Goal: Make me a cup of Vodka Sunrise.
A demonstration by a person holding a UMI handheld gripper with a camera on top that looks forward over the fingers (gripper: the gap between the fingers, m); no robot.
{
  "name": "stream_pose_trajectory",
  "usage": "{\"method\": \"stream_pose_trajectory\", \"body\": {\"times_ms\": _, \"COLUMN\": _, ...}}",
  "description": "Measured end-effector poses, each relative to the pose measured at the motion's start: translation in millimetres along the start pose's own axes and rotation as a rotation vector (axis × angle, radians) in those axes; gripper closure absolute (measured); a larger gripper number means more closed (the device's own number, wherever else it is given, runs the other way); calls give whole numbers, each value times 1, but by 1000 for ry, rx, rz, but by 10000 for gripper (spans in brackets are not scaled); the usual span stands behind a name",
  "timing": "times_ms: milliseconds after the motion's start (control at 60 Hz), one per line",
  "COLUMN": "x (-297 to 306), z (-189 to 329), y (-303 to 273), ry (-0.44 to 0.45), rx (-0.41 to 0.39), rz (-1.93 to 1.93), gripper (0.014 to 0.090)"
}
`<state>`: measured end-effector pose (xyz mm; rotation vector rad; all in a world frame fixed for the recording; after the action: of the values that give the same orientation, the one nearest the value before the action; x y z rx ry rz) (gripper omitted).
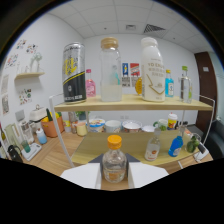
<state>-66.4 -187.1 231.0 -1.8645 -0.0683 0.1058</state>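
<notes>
surface: wooden table [52, 157], two-tier wire shelf [130, 104] | room: office, white wall | top shelf: 1 can [74, 72], 2 big bottles | gripper [114, 176] fingers apart, yellow-capped clear bottle [114, 164] standing between them, grip unclear

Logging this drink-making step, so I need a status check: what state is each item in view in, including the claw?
Claw: around the small bottle; grip unclear.
Small bottle: upright, orange cap on, between the claw's fingers.
Black and yellow can: upright on the top shelf.
Clear bottle: upright, lid on, partly filled with pale liquid.
White bottle: upright, capped.
Blue bottle: leaning, lower shelf.
</notes>
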Motion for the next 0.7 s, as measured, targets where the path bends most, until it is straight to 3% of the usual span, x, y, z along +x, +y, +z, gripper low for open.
{"method": "stream_pose_trajectory", "body": {"times_ms": 333, "x": -7, "z": -54, "y": 81, "ry": -8, "rx": -76, "rz": 43, "gripper": 691}}
{"method": "stream_pose_trajectory", "body": {"times_ms": 700, "x": 2, "z": 22, "y": 151, "ry": 47, "rx": -151, "rz": 55, "gripper": 694}}
